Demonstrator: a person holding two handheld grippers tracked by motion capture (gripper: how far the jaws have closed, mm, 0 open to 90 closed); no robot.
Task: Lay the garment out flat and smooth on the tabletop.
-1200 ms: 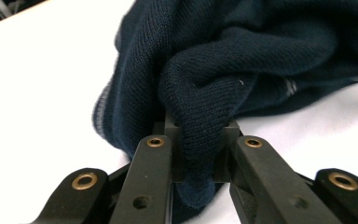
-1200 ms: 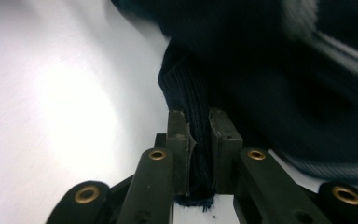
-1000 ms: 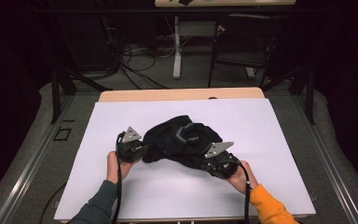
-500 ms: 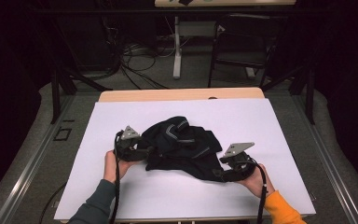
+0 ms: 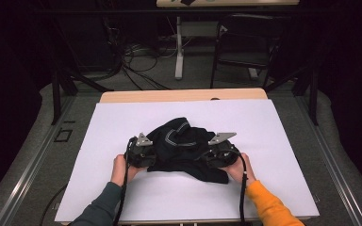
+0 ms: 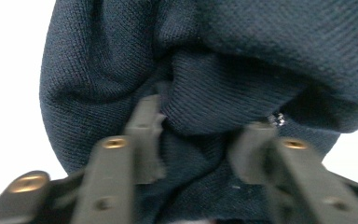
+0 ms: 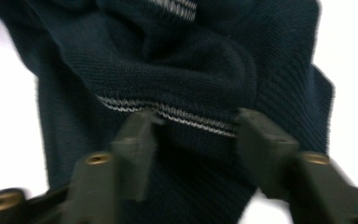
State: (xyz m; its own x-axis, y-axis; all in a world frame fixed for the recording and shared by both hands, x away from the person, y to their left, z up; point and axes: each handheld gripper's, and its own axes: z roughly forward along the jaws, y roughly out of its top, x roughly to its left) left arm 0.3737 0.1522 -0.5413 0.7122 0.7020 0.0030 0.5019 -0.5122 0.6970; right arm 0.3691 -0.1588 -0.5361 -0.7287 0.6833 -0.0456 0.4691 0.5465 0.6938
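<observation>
Compared with half a second before, the right claw [image 5: 215, 155] is seen drawn inward, and the crumpled dark navy knitted garment with pale grey stripes [image 5: 184, 143] is bunched more compactly mid-bench on the white sheet-covered bench [image 5: 273, 141]. Both the left claw [image 5: 147, 155] and the right are spread, with ribbed folds lying between the jaws.

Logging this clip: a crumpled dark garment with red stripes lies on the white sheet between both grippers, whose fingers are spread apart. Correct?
Not quite: the stripes are pale grey, not red, as the right gripper view shows. The dark garment does lie crumpled on the white sheet between the left gripper and right gripper, fingers spread.
</observation>
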